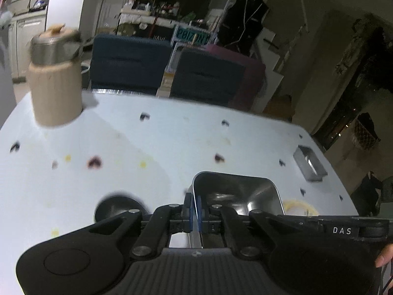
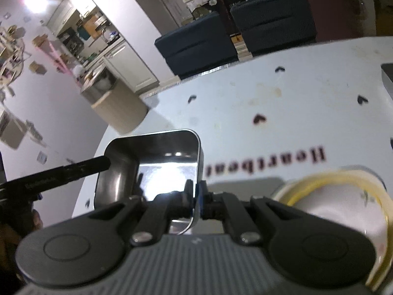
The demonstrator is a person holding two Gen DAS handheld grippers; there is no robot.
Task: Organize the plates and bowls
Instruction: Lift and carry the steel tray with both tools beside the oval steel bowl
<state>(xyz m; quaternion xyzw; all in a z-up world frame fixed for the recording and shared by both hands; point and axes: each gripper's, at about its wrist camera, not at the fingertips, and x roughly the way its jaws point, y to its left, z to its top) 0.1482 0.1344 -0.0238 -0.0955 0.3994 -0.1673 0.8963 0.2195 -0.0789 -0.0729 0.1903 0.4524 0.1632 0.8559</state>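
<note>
My left gripper [image 1: 195, 212] is shut on the left rim of a square steel bowl [image 1: 235, 193] and holds it over the white table [image 1: 159, 147]. My right gripper [image 2: 196, 198] is shut on the right rim of the same steel bowl [image 2: 157, 164]. The left gripper's body shows as a black bar [image 2: 61, 172] at the bowl's far-left corner. A white plate with a yellow rim [image 2: 343, 201] lies at the right, below my right gripper; its edge also shows in the left wrist view [image 1: 298, 207]. A small black bowl [image 1: 118, 207] sits left of my left gripper.
A beige canister with a steel lid [image 1: 55, 78] stands at the table's far left corner. A small steel rectangular dish [image 1: 309, 163] sits near the right edge. Two dark blue chairs [image 1: 127, 61] stand beyond the far edge. The table carries small heart prints.
</note>
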